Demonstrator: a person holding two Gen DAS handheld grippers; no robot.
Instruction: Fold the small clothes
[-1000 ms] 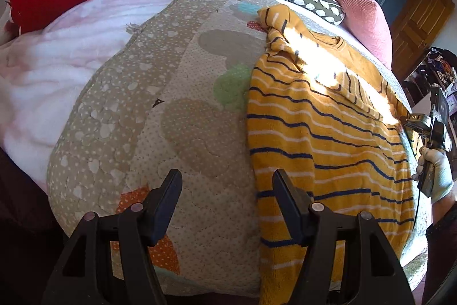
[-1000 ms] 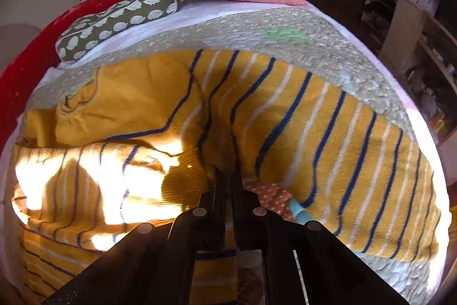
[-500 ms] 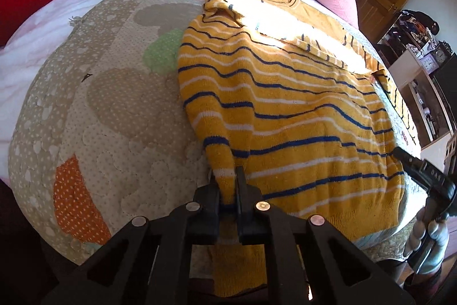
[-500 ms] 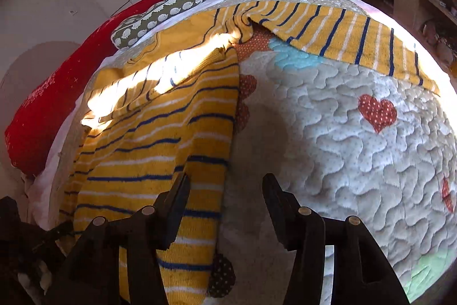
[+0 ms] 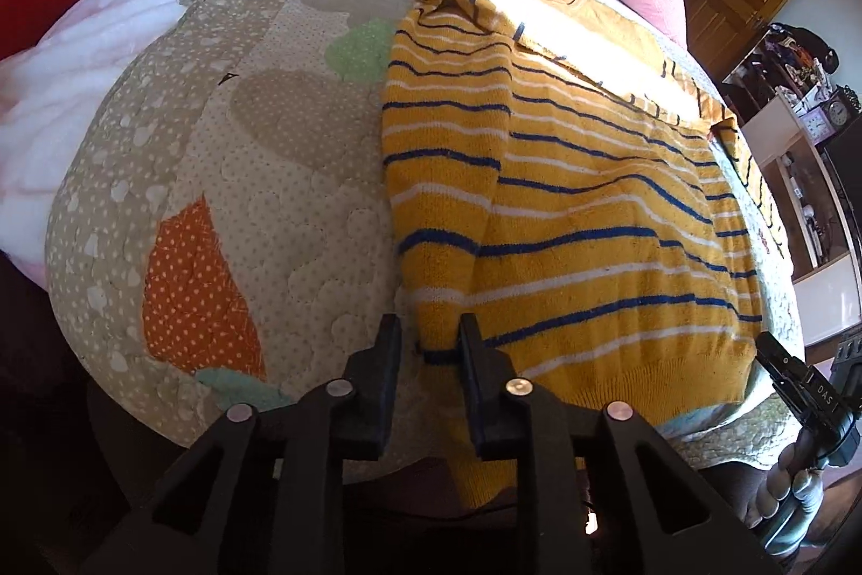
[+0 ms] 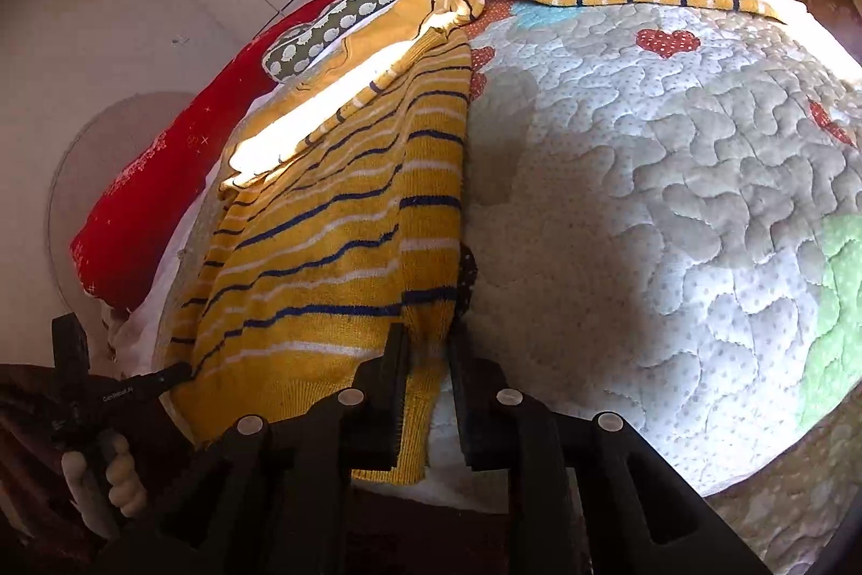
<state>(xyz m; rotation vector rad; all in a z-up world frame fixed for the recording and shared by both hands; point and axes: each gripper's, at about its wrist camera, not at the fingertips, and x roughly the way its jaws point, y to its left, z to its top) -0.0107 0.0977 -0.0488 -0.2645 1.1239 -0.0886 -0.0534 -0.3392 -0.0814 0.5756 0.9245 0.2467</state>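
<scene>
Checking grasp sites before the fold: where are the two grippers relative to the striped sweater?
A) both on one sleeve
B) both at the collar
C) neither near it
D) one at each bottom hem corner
D: the left gripper straddles one hem corner of the striped sweater, and the right gripper straddles the opposite hem corner.
</scene>
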